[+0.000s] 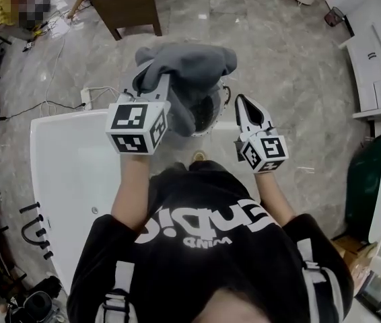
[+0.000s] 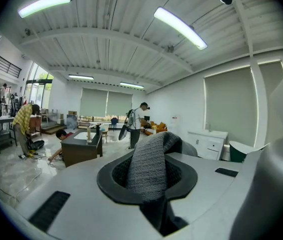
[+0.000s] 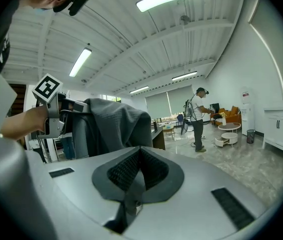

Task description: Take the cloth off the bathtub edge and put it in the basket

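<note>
White bathtub [image 1: 62,173] underneath; grey cloth [image 1: 187,69] up in the air, overlapping mesh basket [image 1: 212,113] in head view; left hand-held gripper [image 2: 151,176] pinching a cloth fold; right hand-held gripper [image 3: 139,156] pressed together, empty.

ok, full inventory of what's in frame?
cloth: one, grey, held over the basket
basket: one, dark mesh, under the cloth, past the tub
tub: one, white, below the grippers
table: one, brown, top of head view
cabinet: one, white, right edge
bin: one, green, lower right
people: three, far across the room
left gripper: one, white, shut on cloth
right gripper: one, white, shut, empty
</note>
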Demonstrator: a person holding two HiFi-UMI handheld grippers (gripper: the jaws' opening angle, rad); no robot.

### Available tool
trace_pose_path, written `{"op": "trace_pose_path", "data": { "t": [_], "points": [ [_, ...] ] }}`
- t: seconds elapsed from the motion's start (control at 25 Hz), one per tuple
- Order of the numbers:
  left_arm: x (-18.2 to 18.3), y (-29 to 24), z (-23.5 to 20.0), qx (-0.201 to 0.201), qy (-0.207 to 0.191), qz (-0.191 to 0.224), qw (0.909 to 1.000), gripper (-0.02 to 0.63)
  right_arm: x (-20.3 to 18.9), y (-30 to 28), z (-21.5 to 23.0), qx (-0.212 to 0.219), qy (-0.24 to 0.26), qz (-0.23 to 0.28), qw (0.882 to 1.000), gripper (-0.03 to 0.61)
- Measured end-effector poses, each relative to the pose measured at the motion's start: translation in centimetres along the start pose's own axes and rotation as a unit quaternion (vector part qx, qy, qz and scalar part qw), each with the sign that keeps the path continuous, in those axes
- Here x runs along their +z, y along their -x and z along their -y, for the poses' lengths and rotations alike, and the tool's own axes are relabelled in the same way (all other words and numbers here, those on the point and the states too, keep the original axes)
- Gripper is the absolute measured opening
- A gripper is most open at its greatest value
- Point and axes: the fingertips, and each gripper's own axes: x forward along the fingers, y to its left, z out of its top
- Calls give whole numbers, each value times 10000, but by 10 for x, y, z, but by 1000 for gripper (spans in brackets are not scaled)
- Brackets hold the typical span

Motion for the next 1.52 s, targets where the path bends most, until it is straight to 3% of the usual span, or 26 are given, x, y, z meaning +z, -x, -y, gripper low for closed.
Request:
{"op": "trace_pose_path", "data": {
  "t": [0.48,0.76,1.04,1.16,1.36,1.52],
  "points": [
    [3,-67,-2,-519,-89,-265,9983,69,3,-38,29,-435,-351,52,9984,12],
    [-38,-102,-8,-740,-21,-638,9952,69,-22,-63,34,-481,-537,-134,9973,12],
    [-132,-146,-10,-949,231,-1305,9866,69,-77,-88,50,-601,-770,-396,9944,12],
    [-184,-168,-14,-956,246,-1573,9826,69,-114,-95,58,-703,-751,-547,9932,12],
    [-277,-199,-12,-940,382,-1988,9748,69,-184,-99,75,-924,-1150,-773,9860,12],
    [-337,-216,-1,-940,507,-2142,9709,69,-228,-104,90,-1050,-1287,-837,9825,12]
  ]
}}
